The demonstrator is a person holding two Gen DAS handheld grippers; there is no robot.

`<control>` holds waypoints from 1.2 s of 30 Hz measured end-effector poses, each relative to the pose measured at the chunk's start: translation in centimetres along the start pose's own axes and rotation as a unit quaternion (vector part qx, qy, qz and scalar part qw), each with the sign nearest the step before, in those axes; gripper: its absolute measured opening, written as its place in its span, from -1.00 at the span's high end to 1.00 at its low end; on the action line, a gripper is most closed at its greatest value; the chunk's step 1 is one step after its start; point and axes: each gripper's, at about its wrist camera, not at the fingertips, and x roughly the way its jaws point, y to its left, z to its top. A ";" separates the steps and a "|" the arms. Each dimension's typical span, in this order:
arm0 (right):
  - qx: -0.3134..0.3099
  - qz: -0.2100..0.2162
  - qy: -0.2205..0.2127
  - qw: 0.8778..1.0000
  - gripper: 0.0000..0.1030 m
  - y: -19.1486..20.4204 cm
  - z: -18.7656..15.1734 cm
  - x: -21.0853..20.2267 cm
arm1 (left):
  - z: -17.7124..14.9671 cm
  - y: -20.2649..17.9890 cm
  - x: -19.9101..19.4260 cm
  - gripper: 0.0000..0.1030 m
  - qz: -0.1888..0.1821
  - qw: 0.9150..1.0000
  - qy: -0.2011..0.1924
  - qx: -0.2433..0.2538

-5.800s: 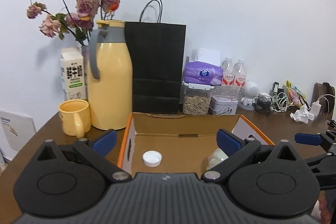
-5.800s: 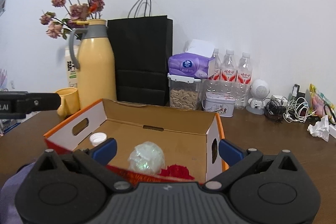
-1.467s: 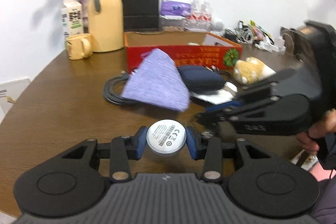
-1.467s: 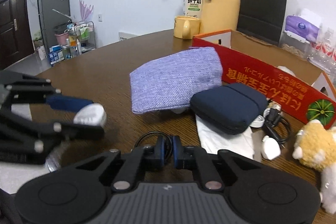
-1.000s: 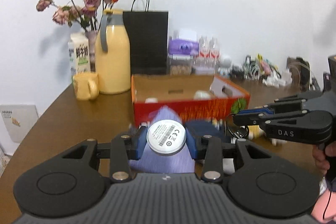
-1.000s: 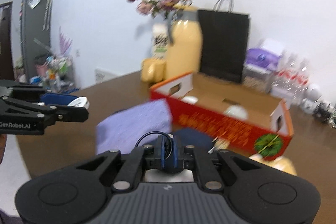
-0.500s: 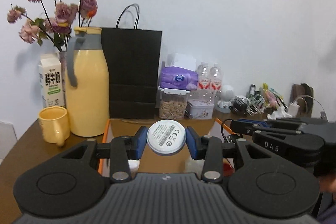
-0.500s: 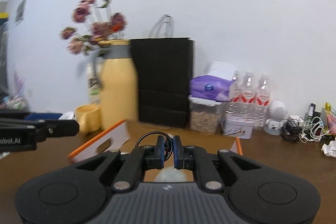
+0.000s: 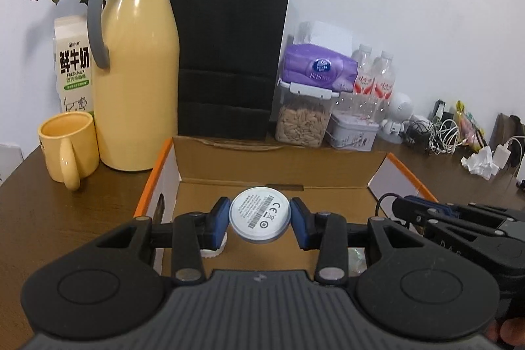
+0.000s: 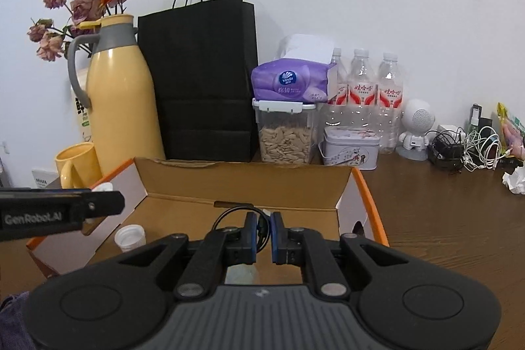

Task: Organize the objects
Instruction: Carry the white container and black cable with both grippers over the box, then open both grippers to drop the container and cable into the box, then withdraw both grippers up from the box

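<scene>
Both grippers hang above the open orange-edged cardboard box [image 9: 328, 166], each with something to drop in, so this looks like the delivery step of the tidying.

The left gripper [image 9: 259, 220] has its jaws closed narrowly on a round white disc with a barcode label [image 9: 260, 215], which sits square between the blue pads [image 9: 219, 220], flat face toward the camera, held over the near left part of the box floor. Just below the left pad a small white ribbed bottle cap [image 10: 130, 237] lies on the cardboard.

The right gripper [image 10: 262, 238] has its jaws pinched almost together on a thin black cable [image 10: 229, 214], which loops up and to the left of the pads. How much cable hangs beneath I cannot tell.

To my eye the next move calls for lowering each load a little toward the box floor and then spreading the jaws, the disc clear of the cap. The cable may snag on a pad as it falls, so a small shake or lift might be needed.

Behind the box on the brown wooden desk [image 10: 443, 218] stand a tall yellow thermos jug [image 9: 137, 64] and a black paper bag [image 9: 229, 54].
</scene>
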 end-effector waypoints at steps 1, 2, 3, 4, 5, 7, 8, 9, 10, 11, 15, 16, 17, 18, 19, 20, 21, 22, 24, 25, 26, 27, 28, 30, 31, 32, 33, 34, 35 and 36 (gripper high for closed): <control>0.002 -0.002 0.002 1.000 0.86 -0.1 0.0 0.1 | -0.1 -0.1 -0.1 0.21 0.001 1.000 0.000 0.001; 0.006 -0.005 0.004 1.000 0.86 -0.2 -0.1 0.2 | -0.2 -0.1 -0.1 0.20 0.002 1.000 0.000 0.002; 0.010 -0.007 0.006 1.000 0.85 -0.3 -0.2 0.0 | -0.2 -0.2 -0.1 0.16 0.004 1.000 -0.001 0.002; 0.012 -0.009 0.007 1.000 0.85 -0.4 -0.2 0.0 | -0.3 -0.3 -0.3 -0.04 0.003 1.000 -0.002 0.004; 0.013 -0.010 0.008 1.000 0.81 -0.4 -0.3 0.0 | -0.3 -0.3 -0.4 -0.44 0.005 1.000 -0.004 0.004; 0.013 -0.011 0.011 1.000 0.75 -0.4 -0.2 0.0 | -0.2 -0.5 -0.7 -0.93 0.013 1.000 -0.013 0.005; 0.012 -0.009 0.013 1.000 0.53 -0.3 -0.2 -0.1 | -0.1 -0.5 -0.9 -1.00 0.015 1.000 -0.019 0.006; 0.011 -0.006 0.015 1.000 0.17 -0.3 -0.3 -0.1 | -0.1 -0.5 -1.0 -1.00 0.014 1.000 -0.022 0.006; 0.009 -0.006 0.015 1.000 -0.03 -0.2 -0.3 -0.2 | 0.0 -0.4 -1.1 -1.00 0.012 1.000 -0.022 0.003; 0.006 -0.009 0.013 1.000 -0.35 0.0 -0.3 -0.4 | 0.1 -0.4 -1.1 -1.00 0.014 1.000 -0.022 -0.001; 0.004 -0.012 0.004 1.000 -0.85 0.2 -0.1 -1.0 | 0.3 -0.1 -1.1 -1.00 0.021 1.000 -0.021 -0.009; 0.005 -0.011 0.003 1.000 -0.88 0.2 -0.1 -1.2 | 0.4 -0.1 -1.2 -1.00 0.021 0.999 -0.022 -0.010; 0.007 -0.011 0.001 1.000 -0.94 0.1 -0.1 -1.4 | 0.4 -0.1 -1.2 -1.00 0.021 0.999 -0.022 -0.010; 0.007 -0.010 -0.001 1.000 -0.97 0.1 0.0 -1.5 | 0.4 -0.2 -1.3 -1.00 0.021 0.999 -0.023 -0.010; 0.007 -0.009 -0.001 1.000 -0.97 0.1 0.0 -1.6 | 0.4 -0.2 -1.4 -1.00 0.021 0.999 -0.024 -0.010; 0.008 -0.007 -0.002 1.000 -0.97 0.1 0.0 -1.8 | 0.5 -0.3 -1.6 -1.00 0.020 0.999 -0.025 -0.009; 0.008 -0.005 -0.003 1.000 -0.98 0.1 0.1 -1.9 | 0.5 -0.3 -1.7 -1.00 0.018 0.999 -0.027 -0.009; 0.008 -0.004 -0.005 1.000 -0.98 0.1 0.1 -2.1 | 0.6 -0.3 -1.9 -1.00 0.017 0.999 -0.030 -0.009; 0.006 0.000 -0.009 1.000 -0.99 0.3 0.2 -2.6 | 0.7 -0.4 -2.5 -1.00 0.014 0.999 -0.036 -0.010; 0.005 0.003 -0.012 1.000 -0.99 0.3 0.2 -2.9 | 0.8 -0.4 -2.8 -1.00 0.012 0.999 -0.040 -0.010; 0.004 0.005 -0.015 1.000 -0.99 0.3 0.3 -3.2 | 0.9 -0.4 -3.2 -1.00 0.011 0.999 -0.043 -0.011; 0.002 0.008 -0.019 1.000 -1.00 0.4 0.3 -3.7 | 1.0 -0.5 -3.5 -1.00 0.010 0.999 -0.045 -0.011; -0.001 0.010 -0.022 1.000 -1.00 0.4 0.4 -4.1 | 1.1 -0.5 -3.9 -1.00 0.009 0.999 -0.047 -0.012; -0.010 0.014 -0.028 0.999 -1.00 0.6 0.4 -5.1 | 1.1 -0.6 -4.8 -1.00 0.005 0.998 -0.054 -0.011; -0.013 0.015 -0.032 0.999 -1.00 0.6 0.4 -5.6 | 1.1 -0.6 -5.3 -1.00 0.002 0.998 -0.058 -0.009; -0.016 0.017 -0.035 0.999 -1.00 0.6 0.3 -6.2 | 1.1 -0.7 -5.8 -1.00 0.000 0.998 -0.062 -0.006; -0.019 0.018 -0.038 0.999 -1.00 0.7 0.3 -6.9 | 1.0 -0.8 -6.2 -1.00 -0.001 0.998 -0.065 -0.004; -0.023 0.020 -0.041 0.999 -1.00 0.7 0.2 -7.5 | 0.9 -0.7 -6.7 -1.00 -0.002 0.998 -0.068 -0.003; -0.027 0.022 -0.045 0.998 -1.00 0.6 0.1 -8.1 | 0.8 -0.7 -7.1 -1.00 -0.003 0.998 -0.070 -0.003; -0.032 0.023 -0.047 0.998 -1.00 0.5 0.0 -8.8 | 0.6 -0.6 -7.5 -1.00 -0.004 0.998 -0.070 -0.002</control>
